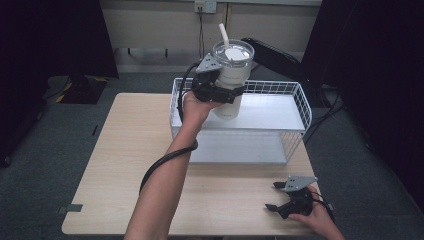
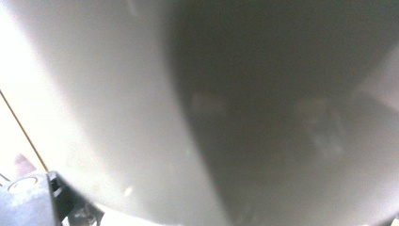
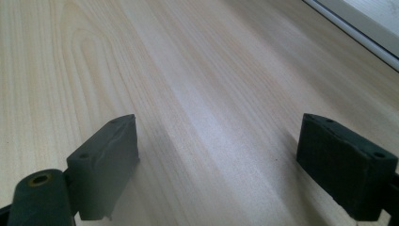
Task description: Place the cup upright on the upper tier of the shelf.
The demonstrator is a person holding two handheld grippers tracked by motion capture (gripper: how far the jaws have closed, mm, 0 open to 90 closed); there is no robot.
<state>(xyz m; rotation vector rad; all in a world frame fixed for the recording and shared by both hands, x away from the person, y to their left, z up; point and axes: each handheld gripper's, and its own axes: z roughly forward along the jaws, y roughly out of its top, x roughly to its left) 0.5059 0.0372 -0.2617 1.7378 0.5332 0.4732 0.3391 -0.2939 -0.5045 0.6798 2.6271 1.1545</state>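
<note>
Left claw (image 1: 223, 93): clenched on white lidded cup (image 1: 231, 75) with straw (image 1: 223, 35), raised over the white wire basket (image 1: 295, 131) at the table's (image 1: 125, 150) far side | up close the cup appears as a grey blur | Right claw (image 1: 276, 197): released, low at the table's near right corner.

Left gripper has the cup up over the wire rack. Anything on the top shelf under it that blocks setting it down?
Nothing visible does. The left gripper holds the cup above the wire rack, and the bare top shelf shows no objects. Only the raised rim at the near edge needs clearing.
</note>
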